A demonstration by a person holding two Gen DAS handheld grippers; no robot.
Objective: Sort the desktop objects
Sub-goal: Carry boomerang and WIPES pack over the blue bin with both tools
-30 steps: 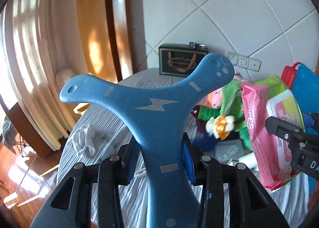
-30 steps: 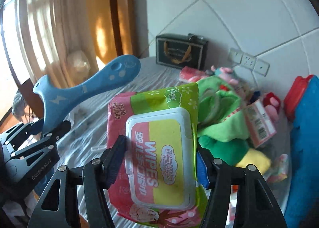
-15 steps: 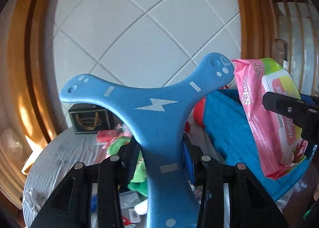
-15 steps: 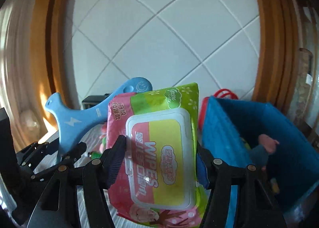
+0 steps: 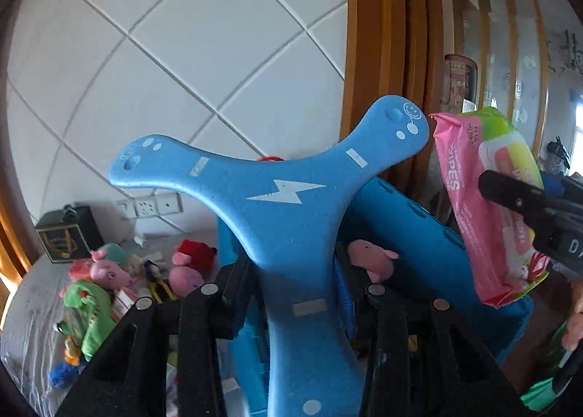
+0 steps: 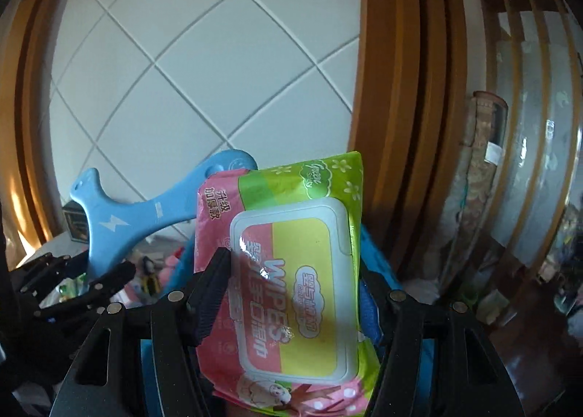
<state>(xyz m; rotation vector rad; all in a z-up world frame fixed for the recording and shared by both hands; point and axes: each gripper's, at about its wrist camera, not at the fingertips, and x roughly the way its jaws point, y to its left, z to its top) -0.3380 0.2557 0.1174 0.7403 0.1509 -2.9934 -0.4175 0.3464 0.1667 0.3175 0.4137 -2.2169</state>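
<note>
My left gripper [image 5: 295, 293] is shut on the stem of a blue three-armed boomerang [image 5: 284, 198] with a white lightning bolt, held up over a blue basket [image 5: 411, 231]. A pink plush pig [image 5: 371, 256] lies inside that basket. My right gripper [image 6: 295, 278] is shut on a pink and green pack of wipes [image 6: 291, 271] with a yellow lid, upright in its jaws. In the left wrist view the wipes [image 5: 484, 198] hang to the right of the boomerang. From the right wrist the boomerang [image 6: 145, 213] and the left gripper [image 6: 73, 286] show at the left.
Several plush toys [image 5: 109, 282] and small items lie piled on the grey-clothed table [image 5: 25, 311] left of the basket. A black box [image 5: 65, 235] stands at the tiled wall with sockets [image 5: 149, 205]. A wooden door frame [image 5: 393, 63] and a glass screen [image 6: 528, 162] rise at the right.
Both grippers have swung to the right and upward with their loads, away from the toy pile. The blue basket now lies below them and the table has slid to the left.
</note>
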